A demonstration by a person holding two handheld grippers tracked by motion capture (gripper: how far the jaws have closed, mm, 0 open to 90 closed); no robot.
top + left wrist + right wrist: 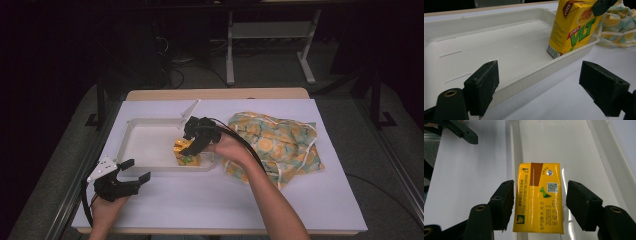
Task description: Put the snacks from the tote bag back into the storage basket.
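Left gripper (135,170): held low at the table's near-left edge by the person's left hand (106,207), its jaws spread wide and holding nothing, aimed toward the near wall of the tray; a grey three-cornered plate sits on top of it.

White tray (145,122): a shallow plastic bin on the white tabletop (200,200), left of centre, its floor bare apart from the carton at its right end; a flat white piece stands tilted at its far right corner.

Lemon tea carton (539,197): a yellow VLT drink box standing upright in the tray's near-right corner, just inside the rim; seen from the left gripper view (574,27), its front shows green lettering and a barcode near the base.

Right gripper (190,145): reaching in from the right over the tray, the forearm angled across the table; its jaws sit open on either side of the carton's top, a gap visible on both sides, so nothing is clamped.

Cloth bag (275,145): a crumpled fabric bag printed with lemon slices, lying right of the tray, partly covered by the right forearm and trailing cable.

Hard to make out: the room beyond the table is dark, with only pale table legs and cables showing.
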